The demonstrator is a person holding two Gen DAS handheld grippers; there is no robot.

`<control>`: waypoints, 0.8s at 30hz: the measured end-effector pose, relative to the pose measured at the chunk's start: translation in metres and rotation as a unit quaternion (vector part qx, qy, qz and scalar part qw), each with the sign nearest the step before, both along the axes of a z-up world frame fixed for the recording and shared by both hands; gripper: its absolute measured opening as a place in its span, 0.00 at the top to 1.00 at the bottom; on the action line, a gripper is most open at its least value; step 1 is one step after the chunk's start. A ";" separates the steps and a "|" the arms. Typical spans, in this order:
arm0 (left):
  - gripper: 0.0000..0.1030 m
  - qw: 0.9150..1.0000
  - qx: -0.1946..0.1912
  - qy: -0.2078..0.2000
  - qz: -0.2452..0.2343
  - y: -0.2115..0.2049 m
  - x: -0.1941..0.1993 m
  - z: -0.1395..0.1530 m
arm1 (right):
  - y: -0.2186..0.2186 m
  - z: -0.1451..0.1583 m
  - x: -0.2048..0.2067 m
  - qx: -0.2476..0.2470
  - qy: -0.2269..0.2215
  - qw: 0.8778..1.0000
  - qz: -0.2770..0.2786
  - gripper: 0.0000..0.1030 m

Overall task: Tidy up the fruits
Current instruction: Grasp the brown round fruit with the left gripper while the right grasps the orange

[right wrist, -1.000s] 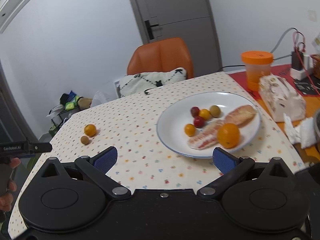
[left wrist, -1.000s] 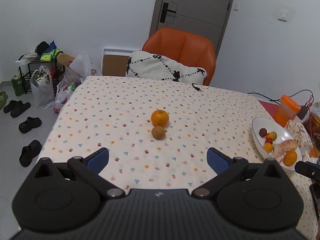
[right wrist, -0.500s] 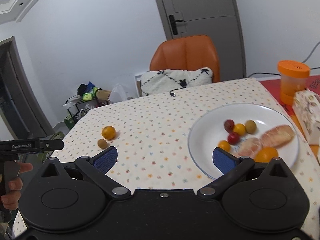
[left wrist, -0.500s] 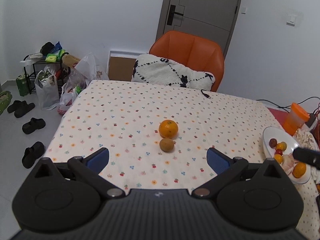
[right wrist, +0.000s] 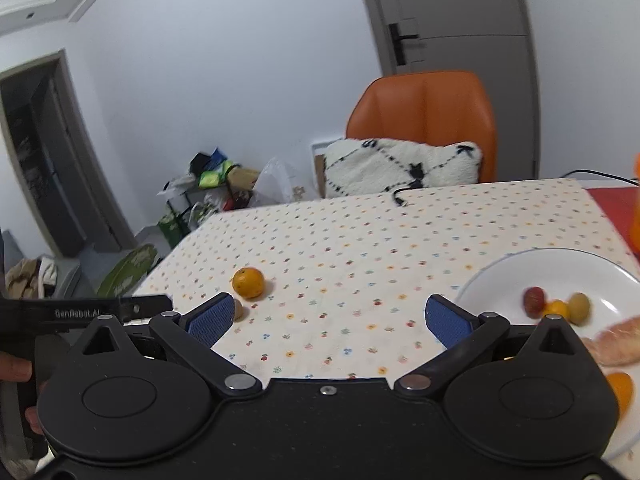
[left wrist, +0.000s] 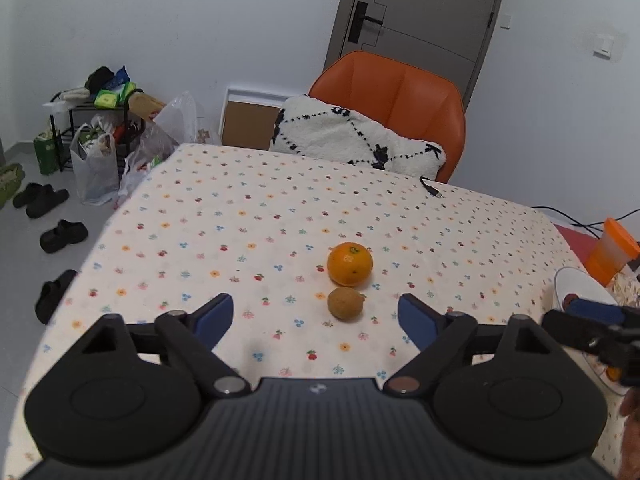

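Both tongs are hanging wide, left tongs [left wrist: 314, 318] lining up on the kiwi [left wrist: 345, 303] mid-bench, touching the orange [left wrist: 350, 263]. I'm guessing light, soft, rollable, so squeezing its middle gently.

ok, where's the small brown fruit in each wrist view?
Left wrist: brown fruit at centre, just in front of the orange, between the open claw's fingers.
Right wrist: brown fruit at lower left, mostly hidden behind the blue left pad.
Shared landmark: orange chair behind the table.
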State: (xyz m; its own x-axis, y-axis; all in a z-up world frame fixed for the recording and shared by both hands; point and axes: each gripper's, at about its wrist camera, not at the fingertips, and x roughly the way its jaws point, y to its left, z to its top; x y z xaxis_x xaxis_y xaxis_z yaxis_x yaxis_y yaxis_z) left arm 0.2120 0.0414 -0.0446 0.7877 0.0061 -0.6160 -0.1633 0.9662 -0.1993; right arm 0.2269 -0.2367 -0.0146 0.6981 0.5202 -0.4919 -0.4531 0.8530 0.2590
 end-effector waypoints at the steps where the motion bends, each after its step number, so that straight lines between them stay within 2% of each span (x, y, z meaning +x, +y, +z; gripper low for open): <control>1: 0.18 1.000 0.002 0.002 0.002 -0.001 0.003 -0.002 | 0.004 -0.003 0.003 -0.002 0.005 1.000 0.008 0.00; 10: 0.40 1.000 0.002 0.020 -0.014 -0.015 0.025 -0.022 | 0.034 -0.024 0.029 -0.012 0.023 0.998 0.048 0.02; 13: 0.41 1.000 0.005 0.020 -0.011 -0.017 0.030 -0.027 | 0.041 -0.031 0.036 -0.016 0.028 0.998 0.054 0.09; 15: 0.45 1.000 0.001 0.021 -0.009 -0.018 0.034 -0.029 | 0.043 -0.034 0.041 -0.014 0.034 0.998 0.054 0.13; 18: 0.59 1.000 -0.004 0.024 -0.008 -0.019 0.040 -0.033 | 0.045 -0.038 0.047 -0.011 0.040 0.998 0.056 0.17; 20: 0.76 1.000 -0.007 0.028 -0.012 -0.019 0.044 -0.036 | 0.046 -0.040 0.051 -0.006 0.043 0.997 0.060 0.19; 24: 0.76 1.000 -0.010 0.023 -0.002 -0.016 0.043 -0.037 | 0.050 -0.042 0.059 0.000 0.045 0.997 0.062 0.20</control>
